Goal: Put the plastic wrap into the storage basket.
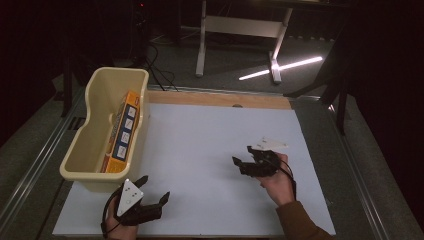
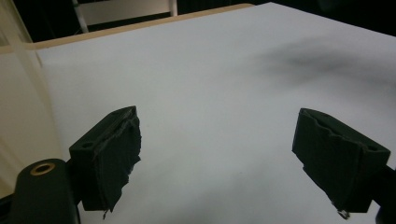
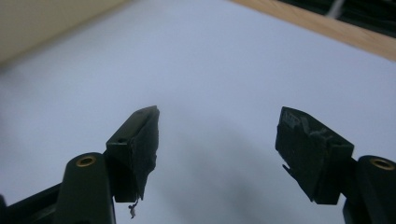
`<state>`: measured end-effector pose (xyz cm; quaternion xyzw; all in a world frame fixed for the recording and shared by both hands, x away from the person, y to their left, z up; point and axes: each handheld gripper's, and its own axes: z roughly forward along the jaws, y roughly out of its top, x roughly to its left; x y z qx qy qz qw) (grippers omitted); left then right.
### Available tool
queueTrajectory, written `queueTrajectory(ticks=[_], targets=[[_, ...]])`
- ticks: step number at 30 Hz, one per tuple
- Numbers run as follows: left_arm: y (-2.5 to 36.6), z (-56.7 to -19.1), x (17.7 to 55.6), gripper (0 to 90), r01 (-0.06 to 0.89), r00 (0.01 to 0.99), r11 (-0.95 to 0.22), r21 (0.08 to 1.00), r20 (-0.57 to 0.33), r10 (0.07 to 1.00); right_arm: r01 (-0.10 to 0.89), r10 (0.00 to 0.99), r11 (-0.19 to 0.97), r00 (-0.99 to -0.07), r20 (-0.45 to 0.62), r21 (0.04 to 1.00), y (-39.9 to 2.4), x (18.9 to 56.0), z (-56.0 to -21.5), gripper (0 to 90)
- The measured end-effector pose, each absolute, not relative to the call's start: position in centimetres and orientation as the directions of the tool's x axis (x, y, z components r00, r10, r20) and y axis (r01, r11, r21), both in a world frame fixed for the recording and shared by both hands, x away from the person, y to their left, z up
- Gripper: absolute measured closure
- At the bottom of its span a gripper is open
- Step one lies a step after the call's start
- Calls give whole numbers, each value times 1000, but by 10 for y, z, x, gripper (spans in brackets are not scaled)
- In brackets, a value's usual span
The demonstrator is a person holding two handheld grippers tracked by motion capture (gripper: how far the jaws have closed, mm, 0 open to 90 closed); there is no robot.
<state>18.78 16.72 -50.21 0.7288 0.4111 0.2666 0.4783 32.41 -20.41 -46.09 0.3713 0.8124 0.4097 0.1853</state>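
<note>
My left gripper rests at the near left of the white tabletop, just in front of a cream plastic bin. Its jaws stand wide apart with bare table between them in the left gripper view. My right gripper hovers right of the middle, pointing left toward the bin, held by a hand in a brown sleeve. In the right gripper view its jaws are open and nothing lies between them. An orange and blue box leans on its edge inside the bin.
The bin wall rises close beside the left gripper. A wooden strip edges the table's far side. Beyond it stand white desk legs on a dark floor with cables and a bright light streak.
</note>
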Motion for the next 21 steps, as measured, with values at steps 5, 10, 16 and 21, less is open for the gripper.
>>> queueTrajectory(ticks=[5, 10, 16, 21], targets=[[169, -502, 188, 154, 347, 507, -198, 917, -6, 862, 469, 776, 363, -631, 18, 805, -247, 308, -488, 254], [170, -502, 189, 155, 352, 499, -197, 915, -5, 866, 476, 784, 338, -620, 36, 812, -277, 294, -498, 250], [170, -501, 189, 155, 353, 495, -196, 915, -5, 869, 437, 811, 284, -584, 29, 853, -311, 265, -497, 239], [170, -501, 190, 155, 354, 493, -198, 914, -3, 870, 402, 814, 265, -580, 20, 876, -315, 258, -492, 237]])
